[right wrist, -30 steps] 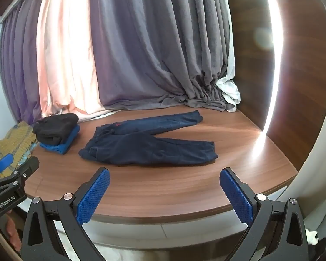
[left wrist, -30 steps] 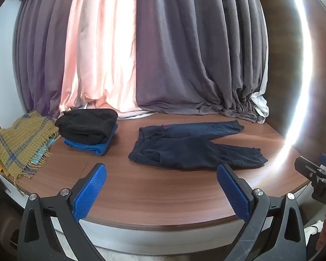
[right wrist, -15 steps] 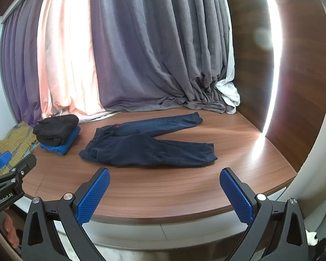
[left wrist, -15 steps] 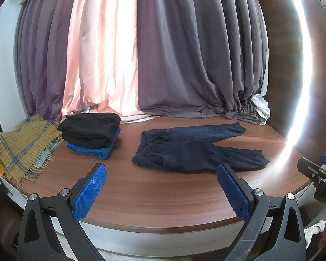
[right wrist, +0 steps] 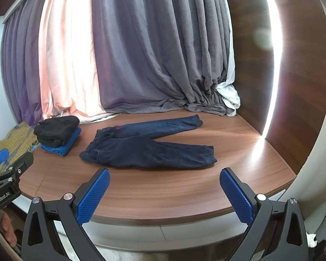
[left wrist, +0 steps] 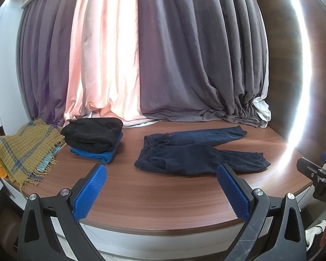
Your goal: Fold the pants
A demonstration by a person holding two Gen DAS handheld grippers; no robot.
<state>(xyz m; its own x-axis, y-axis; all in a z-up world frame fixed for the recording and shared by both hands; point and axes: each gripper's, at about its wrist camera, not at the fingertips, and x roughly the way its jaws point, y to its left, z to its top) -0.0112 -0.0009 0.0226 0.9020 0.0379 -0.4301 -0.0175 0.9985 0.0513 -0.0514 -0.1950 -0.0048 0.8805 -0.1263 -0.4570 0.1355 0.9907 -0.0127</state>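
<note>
Both tools hang short of the wooden desk [left wrist: 163,198], the left tool [left wrist: 162,192] and the right tool [right wrist: 164,192] each with blue pads spread wide and nothing between them. Past them, mid-desk, the navy pants [right wrist: 145,145] lie flat and unfolded, waistband to the left, legs splayed to the right. Left of the pants sits a folded black garment [left wrist: 93,133] on a folded blue garment [left wrist: 95,155]; further left of the pants, a mustard plaid scarf [left wrist: 21,152] drapes the desk's edge. Grey and pink curtains [left wrist: 163,54] hang behind the pants.
</note>
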